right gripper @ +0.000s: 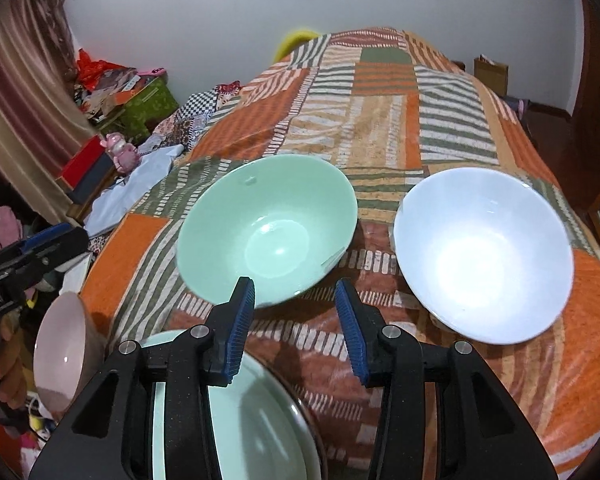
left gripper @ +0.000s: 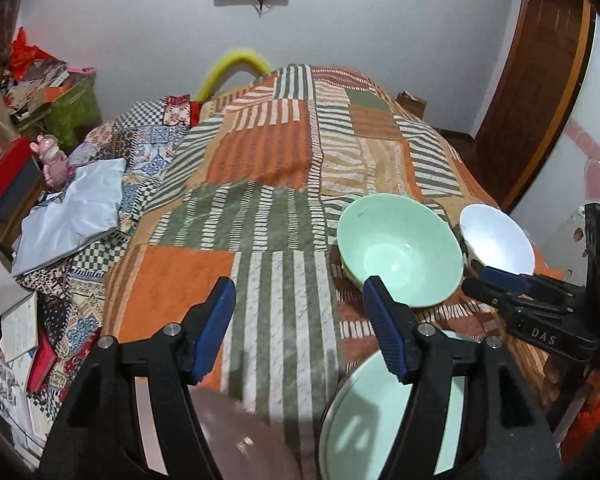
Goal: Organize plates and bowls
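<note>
A green bowl (right gripper: 268,236) and a white bowl (right gripper: 484,256) stand side by side on the patchwork bedspread (right gripper: 380,120). A green plate (right gripper: 256,424) lies under my right gripper (right gripper: 296,328), which is open and empty just short of the green bowl. A pink bowl (right gripper: 60,352) sits at the left. In the left wrist view my left gripper (left gripper: 300,328) is open and empty above the bedspread (left gripper: 260,168), with the green bowl (left gripper: 400,248) and white bowl (left gripper: 496,240) to its right, the green plate (left gripper: 364,428) and pink bowl (left gripper: 240,440) below.
A dresser with red boxes (left gripper: 8,176) and a pink toy (left gripper: 52,160) stands left of the bed. A light blue cloth (left gripper: 72,216) and books (left gripper: 20,328) lie at the bed's left edge. A wooden door (left gripper: 540,92) is at the right.
</note>
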Demonstrator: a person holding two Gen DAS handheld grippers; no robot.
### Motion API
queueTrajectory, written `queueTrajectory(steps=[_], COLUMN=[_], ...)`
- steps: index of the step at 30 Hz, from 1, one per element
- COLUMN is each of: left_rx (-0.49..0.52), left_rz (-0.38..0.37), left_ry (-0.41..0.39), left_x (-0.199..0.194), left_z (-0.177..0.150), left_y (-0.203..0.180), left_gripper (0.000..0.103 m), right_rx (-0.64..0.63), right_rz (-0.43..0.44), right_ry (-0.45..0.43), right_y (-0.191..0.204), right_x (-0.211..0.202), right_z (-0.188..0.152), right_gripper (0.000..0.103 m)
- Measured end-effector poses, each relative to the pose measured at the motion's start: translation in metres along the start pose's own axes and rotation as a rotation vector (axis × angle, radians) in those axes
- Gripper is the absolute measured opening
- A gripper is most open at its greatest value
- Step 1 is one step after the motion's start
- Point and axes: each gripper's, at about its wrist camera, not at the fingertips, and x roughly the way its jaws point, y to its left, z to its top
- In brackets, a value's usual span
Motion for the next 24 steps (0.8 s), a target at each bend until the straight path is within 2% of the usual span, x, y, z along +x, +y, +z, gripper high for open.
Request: queueTrajectory(steps=[10, 17, 21, 23, 24], left_rx=[0.001, 0.027, 0.023, 0.027, 0.027], left_rz=[-0.048, -0.065, -0.069, -0.065, -0.063], left_ry=[0.114, 0.139, 0.171, 0.183, 0.190], left_x=[0.063, 0.087, 0.103, 0.110, 0.112], left_z=[0.009, 0.014, 0.014, 0.013, 0.012], left_y=[-0.008, -0.017, -0.021, -0.023, -0.023], left_gripper=[0.066, 0.066, 0.066, 0.063, 0.058], right_rx=[-0.007, 0.024, -0.016, -0.033, -0.037], right_rz=[-0.016, 0.002, -0.012, -0.018, -0.015], right_ry=[0.057, 0.107, 0.115, 0.116, 0.113], right_y=[-0.003, -0.004, 0.001, 0.002, 0.001], right_x=[0.024, 0.045, 0.050, 0.051, 0.051], right_z=[0.008, 0.013, 0.015, 0.017, 0.018], right_gripper=[0.039, 0.042, 0.041, 0.038, 0.036])
